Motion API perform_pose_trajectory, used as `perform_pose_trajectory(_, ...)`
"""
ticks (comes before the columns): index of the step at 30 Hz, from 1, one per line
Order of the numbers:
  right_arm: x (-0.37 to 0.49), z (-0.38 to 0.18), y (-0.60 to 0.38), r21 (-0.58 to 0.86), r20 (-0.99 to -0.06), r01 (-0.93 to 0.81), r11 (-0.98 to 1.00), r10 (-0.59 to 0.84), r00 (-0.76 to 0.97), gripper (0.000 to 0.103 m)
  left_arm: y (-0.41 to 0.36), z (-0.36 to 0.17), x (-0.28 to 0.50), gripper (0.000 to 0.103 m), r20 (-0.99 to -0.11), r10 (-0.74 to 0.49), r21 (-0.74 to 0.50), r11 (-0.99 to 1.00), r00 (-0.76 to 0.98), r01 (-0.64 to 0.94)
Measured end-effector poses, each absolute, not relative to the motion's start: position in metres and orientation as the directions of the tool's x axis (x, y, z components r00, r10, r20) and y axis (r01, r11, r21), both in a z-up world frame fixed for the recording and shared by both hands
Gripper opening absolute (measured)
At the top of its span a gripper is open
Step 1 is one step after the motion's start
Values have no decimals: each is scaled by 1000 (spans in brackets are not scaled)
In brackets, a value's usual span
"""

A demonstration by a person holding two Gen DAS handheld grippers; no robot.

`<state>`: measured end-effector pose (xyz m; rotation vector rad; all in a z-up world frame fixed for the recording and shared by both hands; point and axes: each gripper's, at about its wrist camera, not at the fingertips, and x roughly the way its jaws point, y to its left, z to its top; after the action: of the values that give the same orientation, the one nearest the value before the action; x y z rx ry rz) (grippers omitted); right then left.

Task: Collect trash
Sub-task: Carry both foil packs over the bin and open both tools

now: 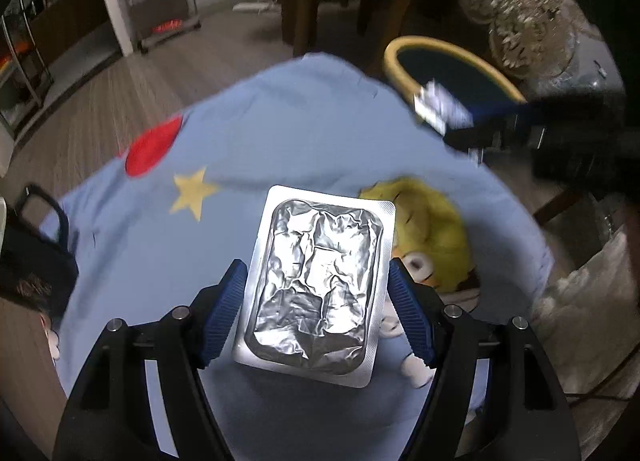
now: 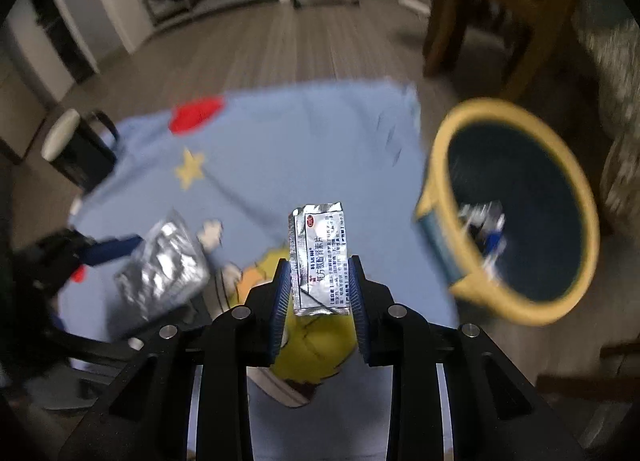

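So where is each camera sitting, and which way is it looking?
Left wrist: on the left gripper, looking down past its blue fingers, which hold a foil tray, at the blue cloth.
Right wrist: on the right gripper, looking down at a held medicine sachet and the yellow-rimmed bin.
Both show the cloth, the bin, and the other gripper's trash.

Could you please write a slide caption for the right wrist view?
Right gripper holds a small silver printed sachet above the blue cloth, beside the yellow-rimmed bin.
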<state>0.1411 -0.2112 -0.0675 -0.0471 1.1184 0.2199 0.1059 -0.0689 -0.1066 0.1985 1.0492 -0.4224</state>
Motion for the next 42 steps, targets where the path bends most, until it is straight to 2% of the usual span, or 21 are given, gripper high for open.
perform_pose_trajectory(6,149,-16,-269,31,-851,-196,980,129,509,30,-103,-80,100,70,-844,-284,-32,874,456,485)
perform_pose_trajectory(8,155,-19,-296,63,-850,-135,989,124,513,30,-113,-75,103,70,-839,-293,-39,873,458,487)
perform_pose_trajectory(10,162,-30,-328,181,-846,-49,982,181,501,30,-127,-71,109,70,-836,-302,-45,870,457,491)
perform_pose_trajectory(18,188,-65,-387,205,-881,153,967,115,459,30,-187,-57,140,70,-821,-347,-74,852,453,519)
perform_pose_trajectory(23,190,-75,-413,233,-887,241,942,105,450,30,-223,-61,156,70,-821,-354,-53,830,449,556)
perform_pose_trajectory(28,187,-71,-430,351,-847,285,892,173,503,31,-252,-71,174,70,-835,-345,-33,809,428,586)
perform_pose_trajectory(34,182,-68,-456,398,-825,367,841,153,545,31,-279,-89,193,71,-853,-297,25,798,429,602)
perform_pose_trajectory(38,175,-60,-465,418,-798,401,815,118,592,32,-287,-87,202,71,-833,-296,52,799,466,599)
perform_pose_trajectory(40,172,-56,-467,418,-783,407,812,95,614,37,-288,-81,205,71,-811,-321,38,806,490,591)
perform_pose_trajectory(42,170,-53,-471,417,-775,416,808,76,628,61,-288,-77,206,79,-798,-333,34,807,503,589)
